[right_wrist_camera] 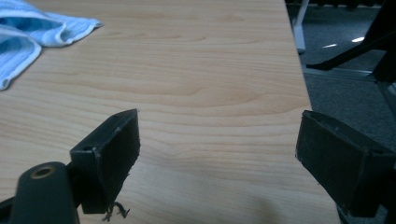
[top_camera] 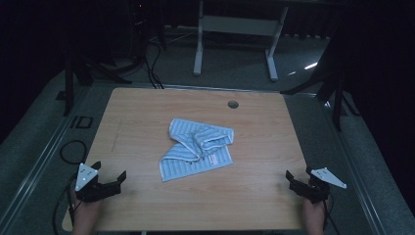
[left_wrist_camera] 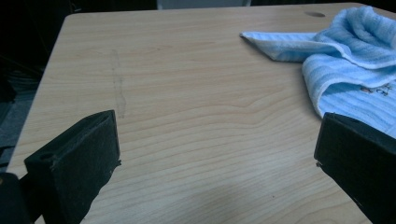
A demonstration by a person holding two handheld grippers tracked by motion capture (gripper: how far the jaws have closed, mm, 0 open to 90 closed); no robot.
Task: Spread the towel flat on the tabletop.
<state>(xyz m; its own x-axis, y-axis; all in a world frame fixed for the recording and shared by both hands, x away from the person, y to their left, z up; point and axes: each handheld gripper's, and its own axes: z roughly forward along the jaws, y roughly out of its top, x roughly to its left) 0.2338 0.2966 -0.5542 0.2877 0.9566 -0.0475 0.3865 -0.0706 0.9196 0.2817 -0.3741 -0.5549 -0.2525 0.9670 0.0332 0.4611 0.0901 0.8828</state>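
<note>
Blue and white stripes cover the one towel (top_camera: pixel 197 148), which lies crumpled and partly folded over itself near the middle of the wooden table (top_camera: pixel 147 107). On the towel, in the left gripper view, there is a small dark print (left_wrist_camera: pixel 376 89) close to its edge; the letters are too small and blurred to read. No other writing or brand can be read on the table or on the grippers.

Counted: one towel, one table, two grippers, one round hole (top_camera: pixel 233 104) in the table near its far edge.

At the near left corner of the table, the left gripper (top_camera: pixel 108 172) has its jaws wide apart, with nothing between them, only bare wood. At the near right edge the right gripper (top_camera: pixel 299 175) is in the same state: jaws wide apart, holding nothing. Both grippers are well apart from the towel, and the towel touches neither. Each gripper carries one grey three-cornered plate on top.
</note>
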